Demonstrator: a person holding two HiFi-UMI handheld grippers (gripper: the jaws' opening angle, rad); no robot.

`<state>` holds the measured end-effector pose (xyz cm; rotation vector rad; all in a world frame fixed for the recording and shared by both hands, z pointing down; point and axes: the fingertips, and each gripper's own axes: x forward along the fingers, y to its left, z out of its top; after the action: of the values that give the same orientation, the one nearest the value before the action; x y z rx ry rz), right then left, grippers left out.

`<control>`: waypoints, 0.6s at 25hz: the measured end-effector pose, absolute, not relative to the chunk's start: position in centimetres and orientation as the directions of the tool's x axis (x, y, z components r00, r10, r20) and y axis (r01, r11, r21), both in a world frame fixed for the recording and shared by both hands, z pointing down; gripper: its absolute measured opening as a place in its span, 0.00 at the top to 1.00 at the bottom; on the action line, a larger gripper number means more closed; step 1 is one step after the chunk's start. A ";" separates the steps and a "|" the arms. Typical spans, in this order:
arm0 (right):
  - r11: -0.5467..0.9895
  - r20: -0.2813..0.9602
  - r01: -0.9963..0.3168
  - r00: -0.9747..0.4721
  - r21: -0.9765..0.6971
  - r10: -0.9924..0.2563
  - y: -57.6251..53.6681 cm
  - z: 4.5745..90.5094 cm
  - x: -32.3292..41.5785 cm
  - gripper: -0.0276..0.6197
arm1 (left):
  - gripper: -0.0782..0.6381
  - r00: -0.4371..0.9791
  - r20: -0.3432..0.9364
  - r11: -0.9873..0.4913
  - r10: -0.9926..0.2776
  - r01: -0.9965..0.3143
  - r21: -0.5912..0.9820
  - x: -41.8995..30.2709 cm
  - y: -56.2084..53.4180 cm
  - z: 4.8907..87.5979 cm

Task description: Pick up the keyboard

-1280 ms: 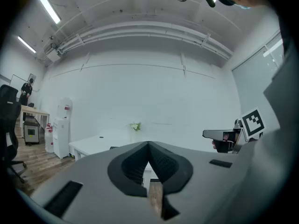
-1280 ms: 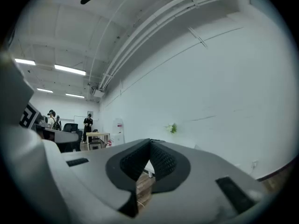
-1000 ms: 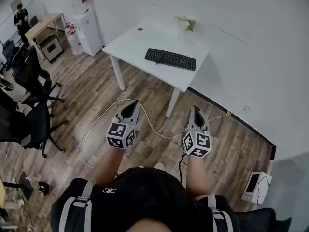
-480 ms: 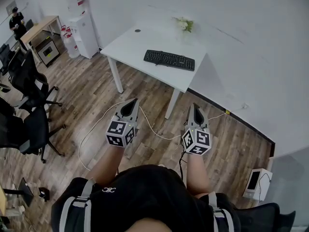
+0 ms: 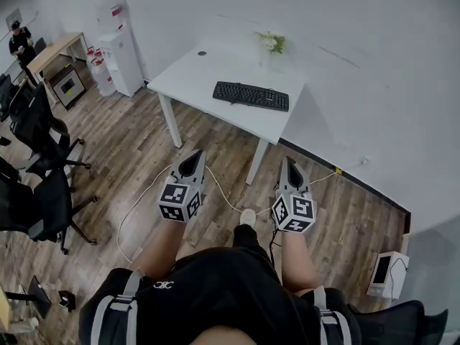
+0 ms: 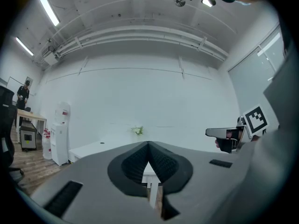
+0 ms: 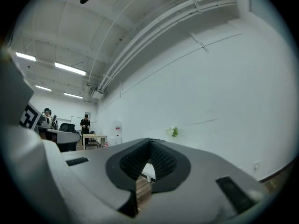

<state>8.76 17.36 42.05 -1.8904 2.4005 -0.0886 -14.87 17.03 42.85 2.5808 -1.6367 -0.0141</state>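
Shoe [image 5: 246,217] has stepped forward, walking in. Left gripper [image 5: 195,157] and right gripper [image 5: 290,165] both closed, empty (carried level for walking). Keyboard [image 5: 251,95] on table [image 5: 201,70], twelve o'clock, well apart.

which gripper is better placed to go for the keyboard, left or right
Right, narrowly. The right gripper lines up with the right end of the keyboard, while the left gripper sits off past its left end. Both are shut, empty and short of the table.
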 end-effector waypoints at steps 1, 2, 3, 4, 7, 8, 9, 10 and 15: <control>0.234 -0.023 -0.967 -0.233 -0.100 -0.972 16.7 42.4 9.0 0.95 | 0.89 0.425 0.041 -0.421 -0.904 -0.903 0.081 -14.7 16.4 43.1; 0.234 -0.017 -0.967 -0.233 -0.102 -0.972 15.9 42.7 9.3 0.95 | 0.89 0.424 0.044 -0.420 -0.904 -0.903 0.088 -14.6 15.7 43.3; 0.233 -0.013 -0.967 -0.233 -0.103 -0.972 15.0 42.9 9.6 0.95 | 0.89 0.424 0.046 -0.419 -0.904 -0.903 0.093 -14.5 15.0 43.5; 0.233 -0.011 -0.967 -0.233 -0.102 -0.972 14.1 43.1 9.7 0.95 | 0.89 0.423 0.048 -0.418 -0.905 -0.904 0.094 -14.5 14.1 43.6; 0.231 -0.010 -0.967 -0.231 -0.104 -0.973 11.1 43.3 9.8 0.95 | 0.89 0.416 0.056 -0.410 -0.908 -0.907 0.097 -14.9 11.3 43.9; 0.231 -0.012 -0.967 -0.231 -0.103 -0.973 10.1 43.2 9.8 0.95 | 0.89 0.413 0.057 -0.407 -0.909 -0.908 0.096 -15.0 10.4 43.8; 0.232 -0.013 -0.967 -0.232 -0.103 -0.973 9.1 43.2 9.8 0.95 | 0.89 0.411 0.057 -0.405 -0.910 -0.909 0.094 -15.0 9.4 43.8; 0.234 -0.014 -0.967 -0.234 -0.103 -0.972 8.1 43.2 9.8 0.95 | 0.89 0.409 0.057 -0.403 -0.911 -0.911 0.092 -15.0 8.4 43.8; 0.254 -0.013 -0.962 -0.254 -0.102 -0.967 2.9 43.4 10.6 0.95 | 0.89 0.409 0.071 -0.402 -0.910 -0.911 0.095 -13.7 3.5 44.3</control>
<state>10.59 2.85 43.45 -1.8723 2.4292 -0.1129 -13.68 3.50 44.34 2.5350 -1.6465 0.0118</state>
